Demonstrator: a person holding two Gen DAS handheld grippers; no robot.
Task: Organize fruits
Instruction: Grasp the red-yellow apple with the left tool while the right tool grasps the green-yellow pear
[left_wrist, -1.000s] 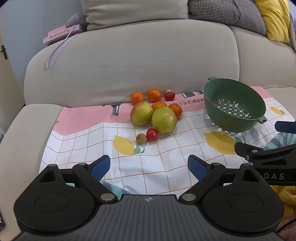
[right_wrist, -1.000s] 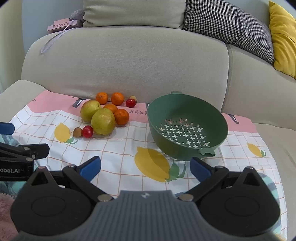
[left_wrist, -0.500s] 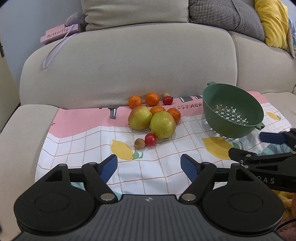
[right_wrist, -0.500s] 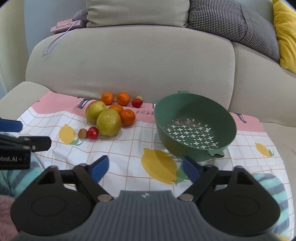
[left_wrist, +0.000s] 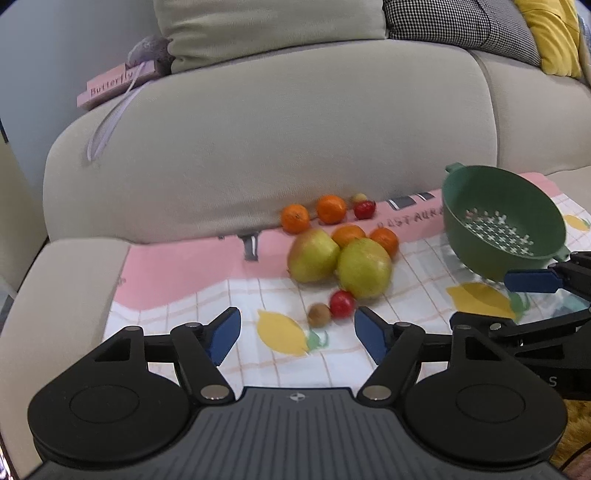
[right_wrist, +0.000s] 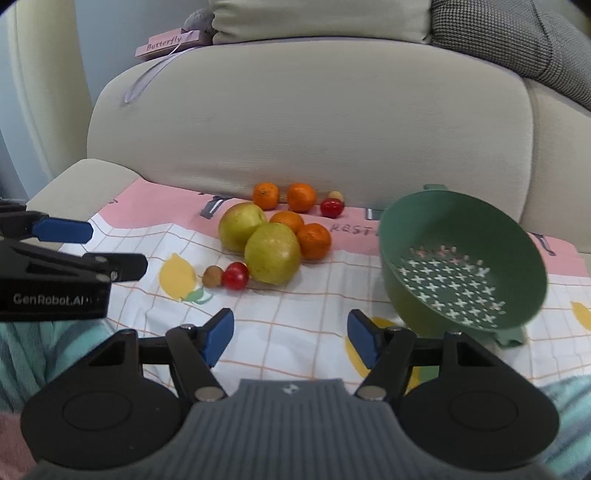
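A pile of fruit lies on a checked cloth (left_wrist: 207, 291) on the sofa seat: two yellow-green pears (left_wrist: 364, 267) (right_wrist: 272, 253), several oranges (left_wrist: 331, 208) (right_wrist: 313, 240), small red fruits (left_wrist: 342, 303) (right_wrist: 235, 275) and a small brown fruit (left_wrist: 319, 314) (right_wrist: 212, 276). An empty green colander (left_wrist: 506, 236) (right_wrist: 461, 266) sits tilted to the right of the pile. My left gripper (left_wrist: 297, 338) is open and empty, just short of the brown and red fruits. My right gripper (right_wrist: 290, 338) is open and empty, in front of the colander and pile.
The sofa backrest (left_wrist: 277, 129) rises right behind the fruit. A pink "Butterfly" box (left_wrist: 110, 85) and cushions sit on top of it. The left gripper shows at the left edge of the right wrist view (right_wrist: 62, 230); the right gripper's finger (left_wrist: 532, 280) shows at the right of the left wrist view.
Both grippers have moved forward toward the fruit and colander, which now look larger and nearer. Both stay open and empty. The fruit has not moved.
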